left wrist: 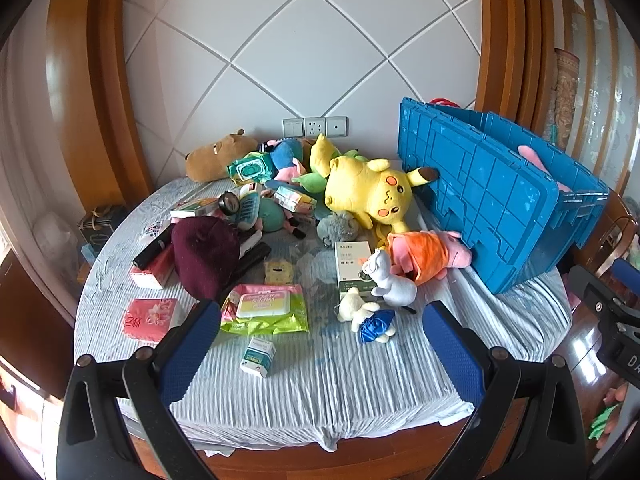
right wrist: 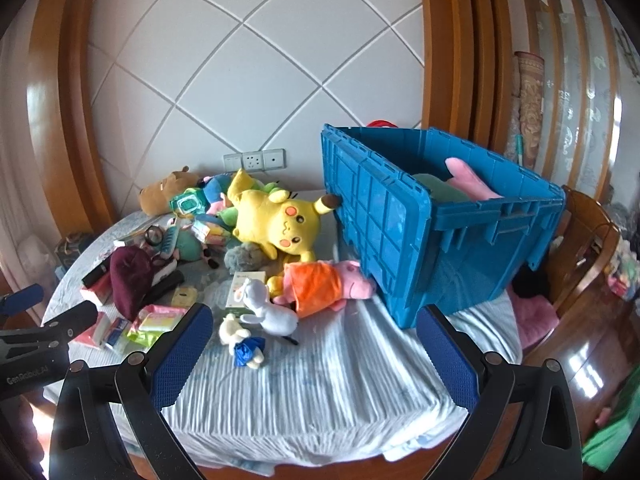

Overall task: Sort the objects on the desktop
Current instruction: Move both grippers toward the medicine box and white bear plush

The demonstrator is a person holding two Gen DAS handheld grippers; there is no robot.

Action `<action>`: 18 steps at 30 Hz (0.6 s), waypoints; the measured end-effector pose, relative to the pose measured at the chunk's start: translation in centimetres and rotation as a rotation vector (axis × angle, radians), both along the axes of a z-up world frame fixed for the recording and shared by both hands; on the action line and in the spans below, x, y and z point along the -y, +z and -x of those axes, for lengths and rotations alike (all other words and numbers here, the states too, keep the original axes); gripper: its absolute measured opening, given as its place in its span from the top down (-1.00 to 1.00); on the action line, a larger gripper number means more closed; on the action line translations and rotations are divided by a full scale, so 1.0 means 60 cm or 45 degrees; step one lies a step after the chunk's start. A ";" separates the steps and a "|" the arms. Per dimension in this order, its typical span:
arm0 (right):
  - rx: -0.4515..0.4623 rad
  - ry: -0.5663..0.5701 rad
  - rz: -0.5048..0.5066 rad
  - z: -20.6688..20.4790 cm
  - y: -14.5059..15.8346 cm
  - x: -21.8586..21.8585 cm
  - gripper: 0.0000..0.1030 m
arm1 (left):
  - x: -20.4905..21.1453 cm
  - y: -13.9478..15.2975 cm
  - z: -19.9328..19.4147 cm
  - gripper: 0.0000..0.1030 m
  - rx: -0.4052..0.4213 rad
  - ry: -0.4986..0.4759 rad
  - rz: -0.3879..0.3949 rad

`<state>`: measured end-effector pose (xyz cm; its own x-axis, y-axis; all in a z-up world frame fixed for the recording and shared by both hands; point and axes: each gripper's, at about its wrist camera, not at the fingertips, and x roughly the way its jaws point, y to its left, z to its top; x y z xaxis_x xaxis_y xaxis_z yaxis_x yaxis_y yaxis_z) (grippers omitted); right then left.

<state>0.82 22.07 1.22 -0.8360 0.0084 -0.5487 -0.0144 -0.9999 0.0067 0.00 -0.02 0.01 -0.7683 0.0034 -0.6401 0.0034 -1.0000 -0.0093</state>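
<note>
A round table with a pale blue cloth [left wrist: 320, 380] holds a clutter of toys and packs. A yellow Pikachu plush [left wrist: 368, 192] lies beside a blue crate [left wrist: 492, 196], which holds a pink plush [right wrist: 472, 182]. A pink pig plush in orange [left wrist: 424, 254], a white plush [left wrist: 390, 280] and a small cream plush with blue cloth [left wrist: 366, 316] lie mid-table. My left gripper [left wrist: 320, 336] is open and empty above the front of the table. My right gripper [right wrist: 314, 340] is open and empty near the crate's front corner.
On the left lie a maroon hat [left wrist: 206, 256], a wet-wipes pack [left wrist: 264, 308], a pink tissue pack [left wrist: 150, 318] and small boxes [left wrist: 258, 356]. A brown plush [left wrist: 220, 156] lies at the back. A wooden chair [right wrist: 588, 240] stands to the right.
</note>
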 end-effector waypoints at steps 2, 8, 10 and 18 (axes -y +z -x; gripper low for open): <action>-0.001 0.003 0.002 0.000 -0.001 0.001 -0.99 | 0.002 0.001 0.000 -0.99 -0.004 0.004 -0.002; 0.011 0.014 0.001 0.004 -0.003 0.017 -0.99 | 0.017 -0.004 -0.011 -0.99 -0.023 0.013 0.001; 0.017 0.022 0.001 0.004 -0.006 0.020 -0.99 | 0.015 -0.005 -0.010 -0.99 -0.011 0.016 0.020; 0.037 0.075 0.008 0.000 -0.015 0.049 -0.99 | 0.036 -0.010 -0.014 -0.99 0.015 0.026 0.022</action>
<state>0.84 19.14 0.30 -0.8189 -0.0435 -0.5723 0.0439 -0.9989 0.0133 0.81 -2.18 -0.62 -0.7603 -0.0232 -0.6491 0.0236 -0.9997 0.0080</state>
